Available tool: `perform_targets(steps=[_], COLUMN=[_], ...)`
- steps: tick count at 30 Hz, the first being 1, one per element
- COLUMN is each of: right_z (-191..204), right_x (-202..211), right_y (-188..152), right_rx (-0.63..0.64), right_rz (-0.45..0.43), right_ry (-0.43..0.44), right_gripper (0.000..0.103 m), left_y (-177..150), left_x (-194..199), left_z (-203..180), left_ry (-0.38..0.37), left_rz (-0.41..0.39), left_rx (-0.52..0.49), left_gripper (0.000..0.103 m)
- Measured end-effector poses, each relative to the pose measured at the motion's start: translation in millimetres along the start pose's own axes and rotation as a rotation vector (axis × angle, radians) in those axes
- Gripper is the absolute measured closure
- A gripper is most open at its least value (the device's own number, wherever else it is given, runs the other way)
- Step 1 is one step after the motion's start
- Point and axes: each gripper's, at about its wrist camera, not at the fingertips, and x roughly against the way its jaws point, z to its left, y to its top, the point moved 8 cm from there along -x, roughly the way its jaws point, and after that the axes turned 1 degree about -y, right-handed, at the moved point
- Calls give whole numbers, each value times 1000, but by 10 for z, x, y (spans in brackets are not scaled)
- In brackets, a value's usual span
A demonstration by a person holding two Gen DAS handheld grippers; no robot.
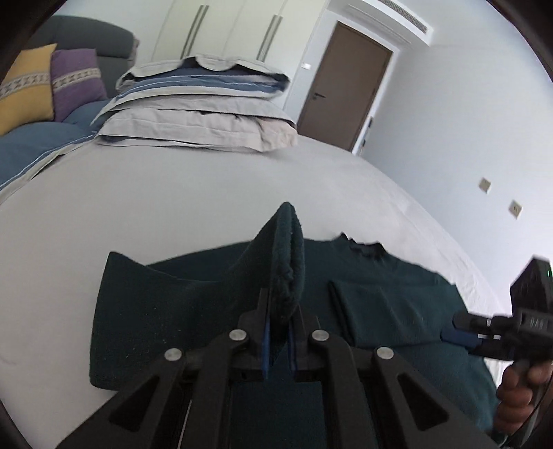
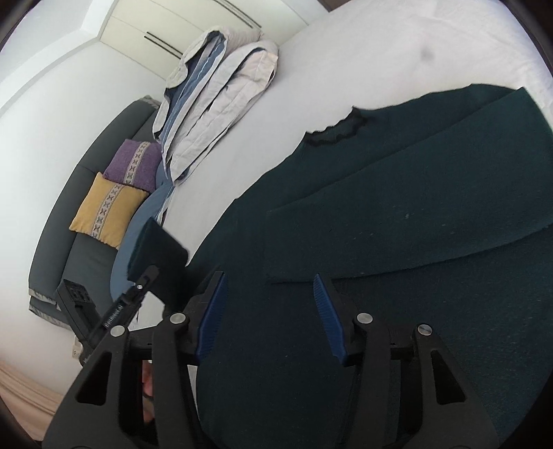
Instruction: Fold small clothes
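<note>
A dark green sweater (image 1: 390,300) lies flat on the white bed sheet (image 1: 138,207), neck to the far side and one sleeve folded across its body. My left gripper (image 1: 278,331) is shut on the other sleeve (image 1: 285,255), whose cuff stands up between the blue pads. The right wrist view shows the left gripper (image 2: 147,276) at the left with that lifted sleeve (image 2: 159,248). My right gripper (image 2: 269,311) hangs over the sweater (image 2: 414,207) with its blue pads apart and no fabric pinched between them. In the left wrist view the right gripper (image 1: 463,331) is at the sweater's right side, in a hand (image 1: 518,390).
Folded grey and blue bedding (image 1: 197,114) is stacked at the far end of the bed. A grey sofa (image 2: 55,221) with a yellow cushion (image 1: 24,93) and a purple cushion (image 1: 76,83) stands beyond it. A brown door (image 1: 342,93) and pale wardrobe doors (image 1: 224,31) line the walls.
</note>
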Motion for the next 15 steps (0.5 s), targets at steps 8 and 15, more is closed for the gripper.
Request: perform_targets(steps=[8, 15], right_z=[349, 541], right_x=[-718, -1248], right_y=[112, 135], right_rx=[-53, -65], right_rz=[175, 263], right_ry=[179, 188], right_gripper=[51, 51], left_y=[-344, -462], left_x=[-151, -204], left_z=[-342, -462], left_ry=[53, 59], left_rz=[39, 54], left_rx=[-196, -286], left_gripper=[95, 94])
